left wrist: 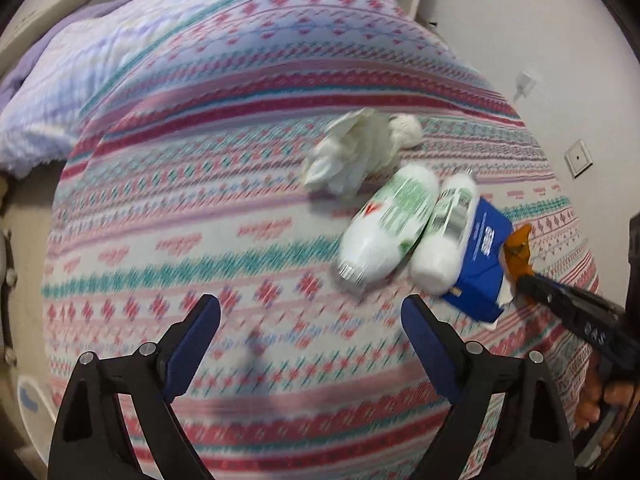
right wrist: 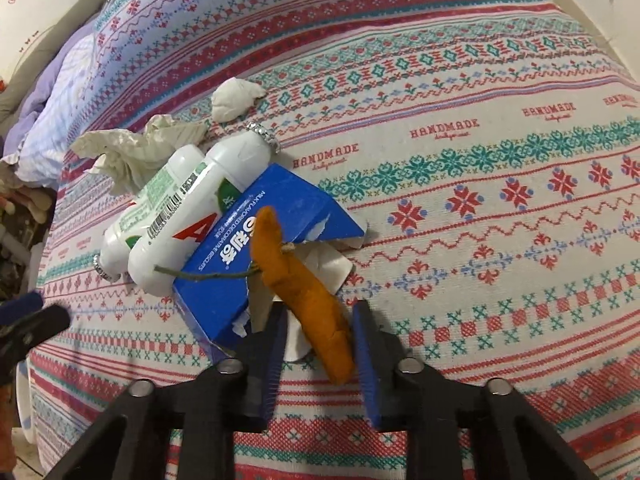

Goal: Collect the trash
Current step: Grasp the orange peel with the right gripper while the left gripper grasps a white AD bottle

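So the trash is all heaped in one spot on the bed (right wrist: pixel 500 128), on the patterned bedspread, which makes sense for a grab-one-by-one pickup. Read from the left in the right wrist view: a crumpled tissue (right wrist: pixel 136 152) is seen first, with a smaller paper wad (right wrist: pixel 234 98) just behind it. Next, two white bottles (right wrist: pixel 180 216) are laid side by side, touching each other and leaning against a torn blue box (right wrist: pixel 256 264). An orange peel (right wrist: pixel 304 296) is draped over the box's torn end, with a thin stem beside it.

The right gripper (right wrist: pixel 320 344) is narrowed around the lower end of that peel. The pads look pressed on it or very nearly so, though a sliver of gap can't be ruled out on one side. The peel seems to be picked first because it sits on top and is nearest.

In the left wrist view, the left gripper (left wrist: pixel 310 344) is held wide with nothing between its jaws, hovering over bare bedspread just short of the bottles. That view is blurred. It's probably being lined up for a bottle next. No bin is seen anywhere.
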`<state>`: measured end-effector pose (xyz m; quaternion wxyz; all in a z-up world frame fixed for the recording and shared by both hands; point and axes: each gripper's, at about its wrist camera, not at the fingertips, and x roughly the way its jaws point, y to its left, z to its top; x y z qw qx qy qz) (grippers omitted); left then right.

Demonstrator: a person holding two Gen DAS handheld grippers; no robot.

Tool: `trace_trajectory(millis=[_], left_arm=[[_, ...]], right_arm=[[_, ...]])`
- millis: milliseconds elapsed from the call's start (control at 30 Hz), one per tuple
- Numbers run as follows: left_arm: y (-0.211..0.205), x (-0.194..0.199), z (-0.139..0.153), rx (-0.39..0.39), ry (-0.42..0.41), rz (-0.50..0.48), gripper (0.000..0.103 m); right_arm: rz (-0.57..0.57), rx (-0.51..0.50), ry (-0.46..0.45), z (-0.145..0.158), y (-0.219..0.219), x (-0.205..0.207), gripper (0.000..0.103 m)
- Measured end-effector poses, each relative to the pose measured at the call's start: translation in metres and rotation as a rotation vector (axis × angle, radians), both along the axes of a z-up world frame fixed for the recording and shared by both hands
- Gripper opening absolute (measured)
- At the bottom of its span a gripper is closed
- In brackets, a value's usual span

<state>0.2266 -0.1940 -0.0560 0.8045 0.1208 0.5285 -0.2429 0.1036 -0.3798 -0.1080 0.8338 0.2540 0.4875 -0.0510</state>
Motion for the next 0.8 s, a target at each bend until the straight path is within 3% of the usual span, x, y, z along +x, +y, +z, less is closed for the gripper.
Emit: trace_trajectory(millis=[67, 133, 233, 400, 567, 600, 633, 700, 800], left_arm=[[-0.013, 0.006, 0.001, -0.024, 0.005, -0.038, 0.087], [-0.025, 0.011, -0.001, -0.029, 0.019, -0.075, 0.073], [-0.041, 0.020, -0.005, -0.027, 0.030, -0.113, 0.065], [-0.063, 0.028, -0.014, -0.003, 0.040, -0.151, 0.061], [-0.068, 0.027, -0.034, -0.020, 0.118, -0.140, 0.056], [-0.067, 0.024, -0.035, -0.015, 0.100, -0.136, 0.051], [-0.066, 0.021, -0.034, -0.008, 0.080, -0.133, 0.039], [-0.061, 0.016, -0.032, -0.022, 0.071, -0.113, 0.029], [-0.044, 0.004, -0.026, -0.045, 0.054, -0.066, 0.029]], right_arm=[[-0.009, 0.013, -0.005, 0.004, -0.003, -0.005, 0.018], [-0.030, 0.024, -0.007, 0.008, -0.009, -0.008, 0.016], [-0.046, 0.029, -0.011, 0.015, -0.015, -0.015, 0.014], [-0.052, 0.026, -0.008, 0.020, -0.020, -0.023, 0.014], [-0.070, 0.032, 0.015, 0.016, -0.030, -0.029, 0.014], [-0.069, 0.032, 0.017, 0.017, -0.030, -0.030, 0.014], [-0.067, 0.029, 0.020, 0.018, -0.030, -0.031, 0.014], [-0.064, 0.026, 0.024, 0.018, -0.030, -0.031, 0.014], [-0.060, 0.017, 0.031, 0.021, -0.026, -0.033, 0.014]])
